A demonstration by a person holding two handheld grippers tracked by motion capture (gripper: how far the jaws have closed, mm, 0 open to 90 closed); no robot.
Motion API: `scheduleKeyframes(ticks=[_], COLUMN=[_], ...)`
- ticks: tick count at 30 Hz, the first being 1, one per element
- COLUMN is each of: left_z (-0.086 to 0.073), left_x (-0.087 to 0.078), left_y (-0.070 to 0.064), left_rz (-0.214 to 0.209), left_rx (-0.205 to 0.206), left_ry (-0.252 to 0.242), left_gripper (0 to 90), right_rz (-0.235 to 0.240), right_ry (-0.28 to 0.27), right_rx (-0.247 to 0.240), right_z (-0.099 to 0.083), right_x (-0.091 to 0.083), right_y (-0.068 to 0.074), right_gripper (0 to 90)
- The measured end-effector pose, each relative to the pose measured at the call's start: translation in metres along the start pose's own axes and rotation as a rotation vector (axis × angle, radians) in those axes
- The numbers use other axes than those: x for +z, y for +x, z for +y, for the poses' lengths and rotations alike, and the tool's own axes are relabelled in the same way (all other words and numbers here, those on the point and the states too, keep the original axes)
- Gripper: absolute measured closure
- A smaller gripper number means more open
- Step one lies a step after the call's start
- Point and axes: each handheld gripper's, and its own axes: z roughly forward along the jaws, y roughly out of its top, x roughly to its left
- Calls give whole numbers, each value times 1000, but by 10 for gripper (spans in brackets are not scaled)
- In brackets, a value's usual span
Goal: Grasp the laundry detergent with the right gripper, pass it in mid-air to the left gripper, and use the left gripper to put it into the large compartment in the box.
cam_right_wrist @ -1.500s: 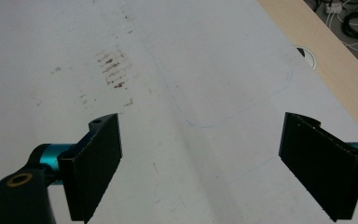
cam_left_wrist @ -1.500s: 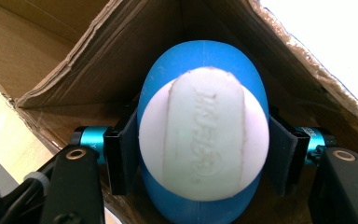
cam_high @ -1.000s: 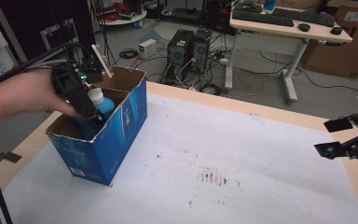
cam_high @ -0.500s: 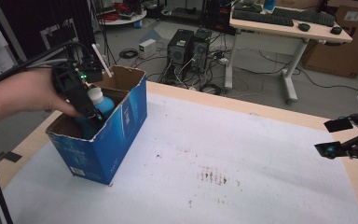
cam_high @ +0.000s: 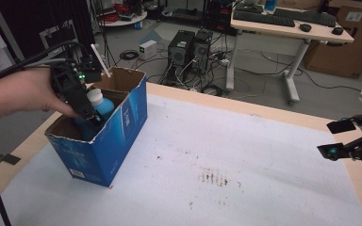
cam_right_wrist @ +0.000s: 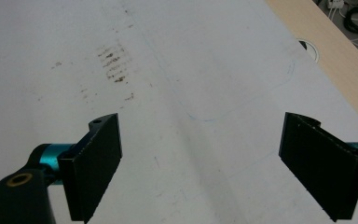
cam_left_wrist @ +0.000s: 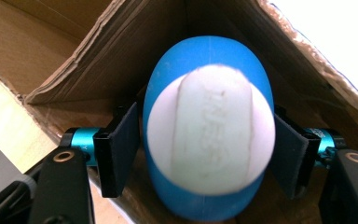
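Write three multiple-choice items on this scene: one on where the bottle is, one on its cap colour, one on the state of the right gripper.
1. Where is the blue bottle?
A. Inside the open cardboard box
B. Lying on the white table cover
C. On the floor beside the desk

2. What colour is the bottle's cap?
A. Red
B. White
C. Black

3. How does the right gripper stand?
A. Shut on the bottle
B. Shut on the box flap
C. Open, holding nothing

Answers:
1 A, since the high view shows the bottle within the box walls, with the left gripper reaching in.
2 B, since the left gripper view shows a white cap on the blue body, a jaw at each side.
3 C, since the right gripper view shows its jaws wide apart over the bare table cover.
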Motion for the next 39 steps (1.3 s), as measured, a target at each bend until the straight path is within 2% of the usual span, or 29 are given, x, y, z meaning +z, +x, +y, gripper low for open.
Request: scheduleKeyframes(ticks=[3, 7, 10, 14, 18, 21, 26, 32, 33, 39], left_z=[1, 5, 11, 25, 47, 65, 95, 123, 126, 140], left_x=[-9, -29, -46, -65, -70, -65, -47, -22, -18, 6], left_y=[-1, -3, -4, -10, -25, -40, -62, -89, -94, -113], left_rz=[1, 3, 23, 34, 0, -39, -80, -122, -132, -164], left_rx=[13, 36, 50, 103, 193, 252, 341, 436, 433, 487], left_ry=[10, -8, -27, -64, -98, -125, -138, -125, -131, -129], left_gripper=[227, 223, 223, 223, 223, 223, 222, 223, 223, 222], right_rz=[1, 5, 7, 10, 11, -1, -17, -23, -23, -17], right_ry=[2, 2, 3, 7, 6, 11, 29, 37, 42, 58], right_rx=[-3, -5, -4, -6, 4, 11, 6, -5, -7, -23], right_z=[-1, -3, -3, -3, -3, -3, -1, 3, 3, 4], right_x=[0, 0, -1, -2, -3, -3, -3, -4, -4, -2], right_y=[1, 3, 6, 9, 11, 15, 22, 31, 33, 37], right_gripper=[125, 125, 124, 124, 124, 124, 124, 124, 124, 124])
